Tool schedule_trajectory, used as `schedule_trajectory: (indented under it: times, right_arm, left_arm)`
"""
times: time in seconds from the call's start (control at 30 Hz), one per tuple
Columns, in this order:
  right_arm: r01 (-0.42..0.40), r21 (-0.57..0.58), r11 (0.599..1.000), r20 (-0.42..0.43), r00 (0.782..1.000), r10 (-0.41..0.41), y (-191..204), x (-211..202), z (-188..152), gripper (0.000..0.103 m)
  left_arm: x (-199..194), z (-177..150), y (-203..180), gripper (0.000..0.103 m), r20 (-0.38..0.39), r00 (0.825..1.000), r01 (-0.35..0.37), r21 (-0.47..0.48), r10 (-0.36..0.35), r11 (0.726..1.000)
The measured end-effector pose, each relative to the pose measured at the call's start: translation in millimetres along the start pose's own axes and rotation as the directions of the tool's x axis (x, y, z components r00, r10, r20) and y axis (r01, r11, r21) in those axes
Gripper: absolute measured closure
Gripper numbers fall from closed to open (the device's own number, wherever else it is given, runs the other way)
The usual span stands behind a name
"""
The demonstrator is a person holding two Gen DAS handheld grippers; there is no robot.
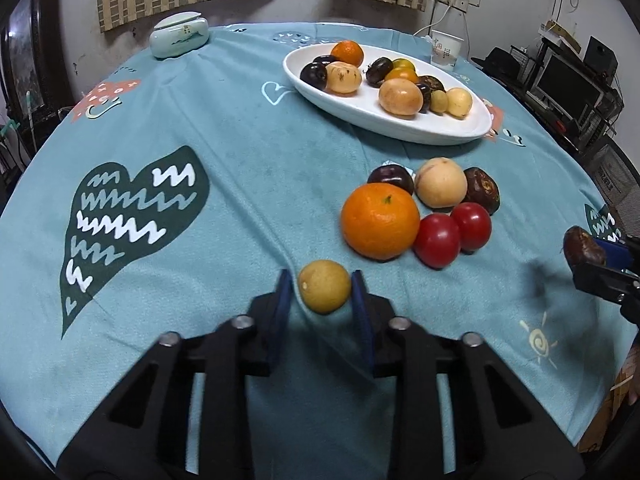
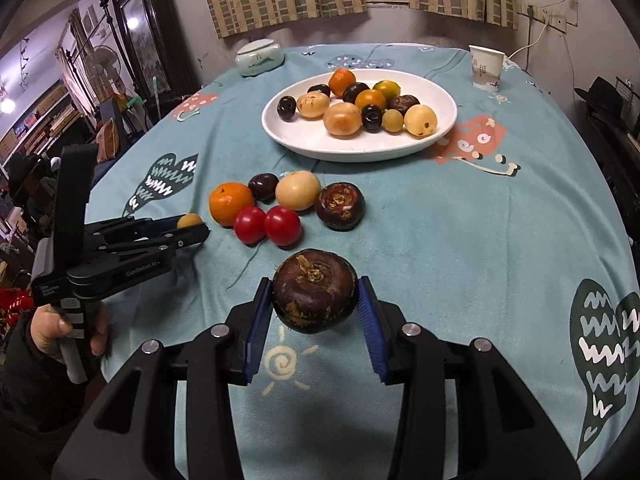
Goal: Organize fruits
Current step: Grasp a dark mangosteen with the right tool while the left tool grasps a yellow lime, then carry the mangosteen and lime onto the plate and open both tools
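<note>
Gripping a small yellow fruit (image 1: 324, 286) between blue pads: left claw (image 1: 322, 292), low over the teal cloth (image 1: 224, 184). Gripping a dark brown chestnut (image 2: 315, 292), clear of the cloth: right claw (image 2: 316, 300), at 6 o'clock of the loose pile. Loose pile at table centre: orange (image 1: 380, 221), two tomatoes (image 1: 437, 240), pale fruit (image 1: 441, 183), dark plum (image 1: 391, 178), second chestnut (image 1: 483, 189), all touching or just beside. White plate (image 1: 360, 114) at 12 o'clock of the pile, loaded with mixed fruit. Paper cup (image 2: 485, 67) at 2 o'clock, lidded jar (image 2: 259, 57) at 11.
</note>
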State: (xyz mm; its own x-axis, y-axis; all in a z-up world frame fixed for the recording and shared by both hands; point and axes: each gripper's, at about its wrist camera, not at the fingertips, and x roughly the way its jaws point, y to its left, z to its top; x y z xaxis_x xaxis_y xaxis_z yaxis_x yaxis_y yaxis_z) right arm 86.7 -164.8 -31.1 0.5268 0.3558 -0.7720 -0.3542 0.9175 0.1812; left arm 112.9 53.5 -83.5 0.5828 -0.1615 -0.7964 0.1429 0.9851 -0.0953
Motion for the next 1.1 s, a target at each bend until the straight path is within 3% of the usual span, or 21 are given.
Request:
schedule_trajectory:
  times: [0.2,0.47,0.83,1.1]
  right_arm:
    - [-0.006,0.001,1.000,0.005,1.000,0.006,2,-4,0,0.060]
    - [-0.014,0.006,1.000,0.006,1.000,0.014,4,-7,-1,0.060]
    - [-0.020,0.020,1.000,-0.010,1.000,0.020,1,-5,-2,0.060]
    - [-0.021,0.017,1.000,-0.004,1.000,0.021,2,-8,-1,0.060]
  left_arm:
    - [-20,-6,5,0.077,0.035,0.999,0.006,-0.017,-0.006,1.000]
    - [-17,-16,12,0.077,0.003,1.000,0.020,-0.039,-0.020,0.999]
    - [-33,-13,15,0.077,0.051,0.998,-0.033,-0.017,0.034,0.999]
    - [-52,-8,4,0.077,0.088,0.996,0.015,-0.009,-0.014,1.000]
